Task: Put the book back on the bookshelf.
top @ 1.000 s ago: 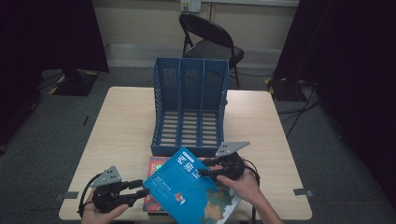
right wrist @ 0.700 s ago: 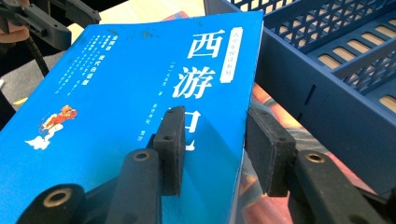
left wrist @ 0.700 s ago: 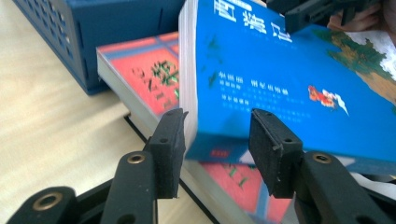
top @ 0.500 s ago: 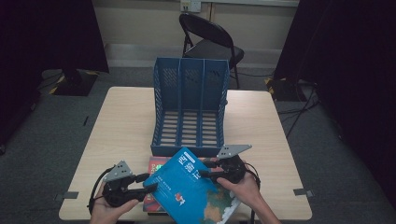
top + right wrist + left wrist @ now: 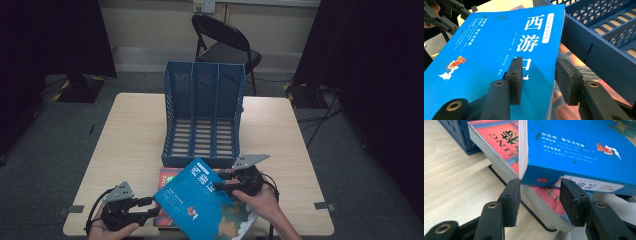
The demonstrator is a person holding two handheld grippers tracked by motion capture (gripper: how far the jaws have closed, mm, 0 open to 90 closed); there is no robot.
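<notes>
High view: your right gripper [image 5: 226, 184], lower centre of the frame, clamps the blue book's [image 5: 202, 205] edge, holding it tilted above the red book [image 5: 167, 175] on the table [image 5: 125, 140]; the blue file rack [image 5: 204, 115] with 3 slots stands just above. Your left gripper [image 5: 150, 210], lower left, sits at the book's corner.

Left gripper view: the jaws, which have just been closing slightly, stand apart at the blue book's lower corner [image 5: 544, 173], not pressing on it.

Right gripper view: the pads pinch the cover edge [image 5: 554, 75].

Risk: with 1 grip on a thin edge, the heavy book may pivot or slip out.
</notes>
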